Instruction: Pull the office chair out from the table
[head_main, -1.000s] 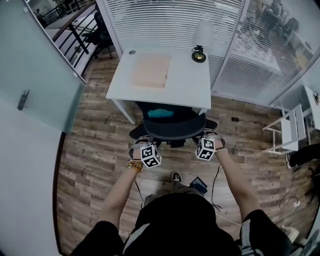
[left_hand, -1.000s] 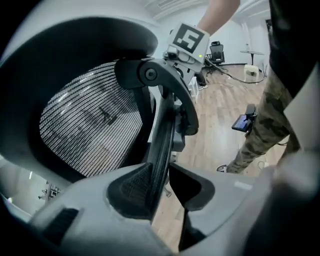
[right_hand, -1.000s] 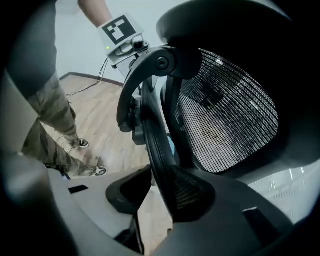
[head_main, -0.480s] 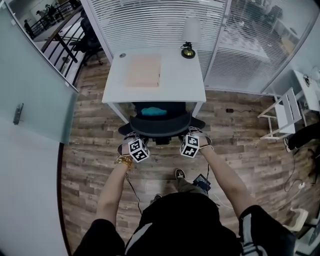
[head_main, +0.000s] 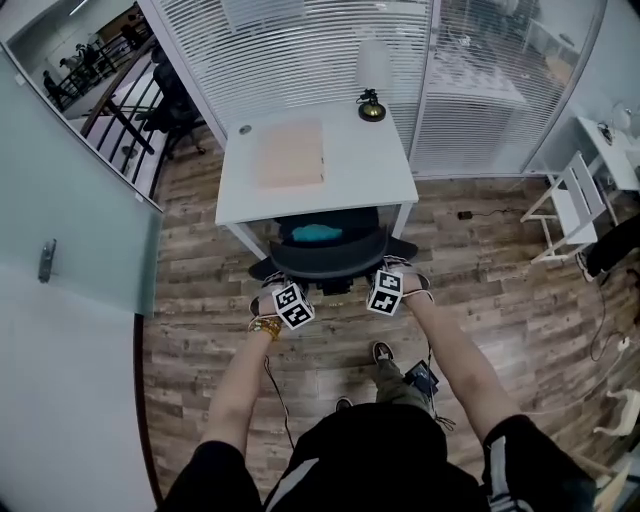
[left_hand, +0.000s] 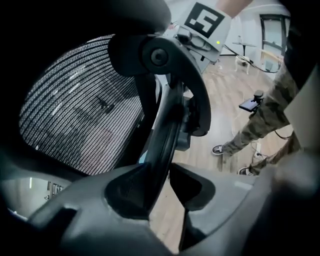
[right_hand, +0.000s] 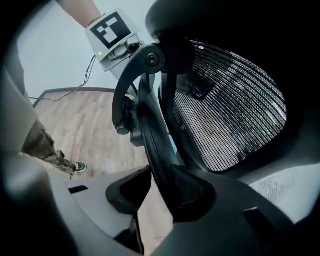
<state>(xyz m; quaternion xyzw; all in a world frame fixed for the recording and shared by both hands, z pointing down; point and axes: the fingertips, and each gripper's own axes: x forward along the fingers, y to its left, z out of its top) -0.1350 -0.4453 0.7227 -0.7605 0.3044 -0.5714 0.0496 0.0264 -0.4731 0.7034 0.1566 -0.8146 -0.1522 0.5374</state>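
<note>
The black mesh office chair (head_main: 330, 255) stands at the front edge of the white table (head_main: 350, 180), its teal seat (head_main: 318, 234) partly under the tabletop. My left gripper (head_main: 286, 290) is shut on the left side rim of the chair back (left_hand: 167, 130). My right gripper (head_main: 390, 274) is shut on the right side rim (right_hand: 152, 135). In the left gripper view the rim runs between the jaws of the left gripper (left_hand: 165, 169), and in the right gripper view between those of the right gripper (right_hand: 160, 175). Mesh (left_hand: 80, 100) fills much of each gripper view.
A beige mat (head_main: 291, 155) and a small lamp (head_main: 372, 105) sit on the table. Glass walls with blinds stand behind it, and a glass door (head_main: 60, 230) is at the left. A white rack (head_main: 572, 205) stands at the right. Cables and a small device (head_main: 420, 378) lie near my feet.
Both grippers have drawn back toward me with the chair back held between them, and the chair has rolled a little out from the table. My feet have stepped back.
</note>
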